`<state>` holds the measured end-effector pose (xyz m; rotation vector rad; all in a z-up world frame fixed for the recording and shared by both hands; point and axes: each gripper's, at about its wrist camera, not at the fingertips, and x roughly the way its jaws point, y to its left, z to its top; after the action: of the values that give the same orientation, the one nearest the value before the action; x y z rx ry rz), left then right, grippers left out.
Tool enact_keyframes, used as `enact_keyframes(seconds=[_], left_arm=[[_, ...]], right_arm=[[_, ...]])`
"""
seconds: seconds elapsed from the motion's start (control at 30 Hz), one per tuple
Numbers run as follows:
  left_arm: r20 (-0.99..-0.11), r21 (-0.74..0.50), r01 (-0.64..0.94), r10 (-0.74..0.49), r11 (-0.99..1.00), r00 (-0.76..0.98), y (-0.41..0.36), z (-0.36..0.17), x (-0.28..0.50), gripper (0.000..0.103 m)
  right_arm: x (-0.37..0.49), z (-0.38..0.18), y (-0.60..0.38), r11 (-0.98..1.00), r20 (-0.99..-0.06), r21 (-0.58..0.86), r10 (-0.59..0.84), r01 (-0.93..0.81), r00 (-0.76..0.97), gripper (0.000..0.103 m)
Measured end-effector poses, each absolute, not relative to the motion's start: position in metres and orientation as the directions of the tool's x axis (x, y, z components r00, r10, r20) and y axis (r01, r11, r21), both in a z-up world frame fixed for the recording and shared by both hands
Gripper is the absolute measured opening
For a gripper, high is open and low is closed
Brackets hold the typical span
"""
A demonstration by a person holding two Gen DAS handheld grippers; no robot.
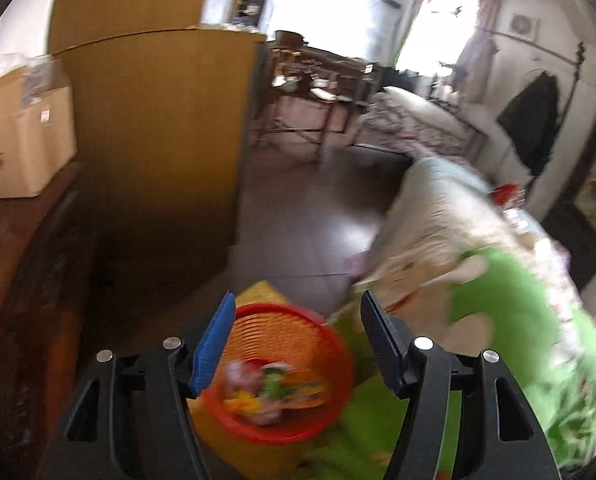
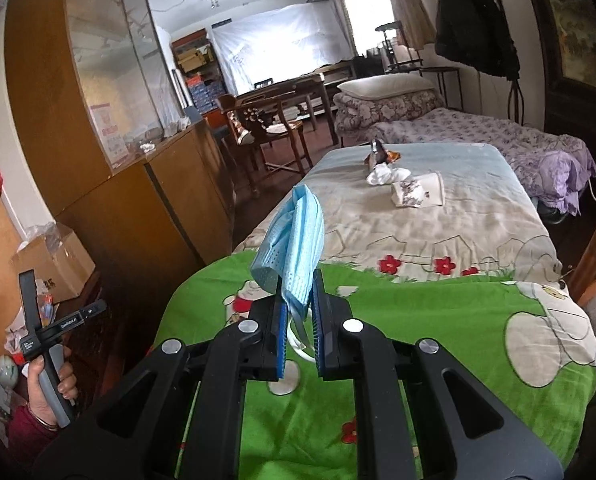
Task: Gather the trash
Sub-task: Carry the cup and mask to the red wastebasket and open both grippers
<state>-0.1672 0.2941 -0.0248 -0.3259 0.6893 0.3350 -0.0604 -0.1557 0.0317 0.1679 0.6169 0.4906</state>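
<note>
Blue, pleated and kinda floppy, the face mask (image 2: 294, 240) is pinched in the right gripper (image 2: 299, 312), jaws clenched tight on its lower edge. Most of the mask sticks up above the fingertips and leans a bit to the left, with its white ear loop (image 2: 300, 340) dangling down between the pads. It's held up over the green end of the cartoon bedspread (image 2: 438, 320), not touching it.

Further up the same bed, well apart from the gripper, more trash sits on the pale part of the cover: a crumpled white tissue (image 2: 384, 175), a shiny brown wrapper (image 2: 379, 155) just behind it, and a tipped-over paper cup (image 2: 418, 192) right beside the tissue.

Over on the other side, the left gripper (image 1: 296, 328) is released, jaws apart with nothing in them. Below them and between the two fingers in that view sits a red mesh wastebasket (image 1: 298, 328) beside the bed, already with some colourful scraps (image 1: 270, 392) inside. That view is pretty smeared, so I can't really say what they are.

A hand (image 2: 52, 384) gripping the left tool's handle shows at the bottom-left of the right view, next to a wooden cabinet (image 2: 138, 208).
</note>
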Motion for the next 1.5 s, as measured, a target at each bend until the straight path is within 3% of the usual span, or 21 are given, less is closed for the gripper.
enact_keyframes(seconds=[0.2, 0.47, 0.7, 0.8, 0.93, 0.97, 1.2, 1.5], left_arm=[[-0.704, -0.140, -0.488, 0.260, 0.862, 0.661, 0.326, -0.044, -0.197, 0.072], [-0.686, -0.089, -0.568, 0.363, 0.818, 0.630, 0.355, -0.046, -0.215, 0.090], [-0.696, -0.075, -0.610, 0.397, 0.789, 0.598, 0.372, -0.065, -0.227, 0.095], [-0.716, -0.093, -0.628, 0.387, 0.773, 0.582, 0.382, -0.077, -0.229, 0.096], [-0.748, -0.097, -0.639, 0.368, 0.763, 0.553, 0.386, -0.091, -0.227, 0.096], [-0.752, -0.089, -0.640, 0.370, 0.763, 0.545, 0.385, -0.092, -0.227, 0.096], [-0.748, -0.074, -0.611, 0.361, 0.788, 0.556, 0.372, -0.088, -0.217, 0.096], [-0.688, -0.033, -0.490, 0.336, 0.871, 0.643, 0.310, -0.039, -0.191, 0.096]], right_arm=[[-0.059, 0.030, -0.121, 0.858, -0.543, 0.251, 0.507, -0.447, 0.669, 0.014], [-0.064, 0.030, -0.025, 0.765, -0.607, 0.184, 0.582, -0.617, 0.542, 0.014], [-0.076, 0.018, 0.073, 0.632, -0.667, 0.124, 0.624, -0.765, 0.407, 0.014], [-0.071, 0.003, 0.115, 0.578, -0.703, 0.141, 0.630, -0.803, 0.330, 0.020], [-0.057, -0.022, 0.162, 0.540, -0.749, 0.171, 0.615, -0.824, 0.247, 0.056], [-0.057, -0.025, 0.168, 0.543, -0.753, 0.157, 0.606, -0.825, 0.256, 0.059], [-0.052, -0.013, 0.148, 0.583, -0.711, 0.140, 0.621, -0.800, 0.328, 0.059], [-0.043, 0.029, 0.061, 0.685, -0.593, 0.159, 0.642, -0.711, 0.485, 0.063]])
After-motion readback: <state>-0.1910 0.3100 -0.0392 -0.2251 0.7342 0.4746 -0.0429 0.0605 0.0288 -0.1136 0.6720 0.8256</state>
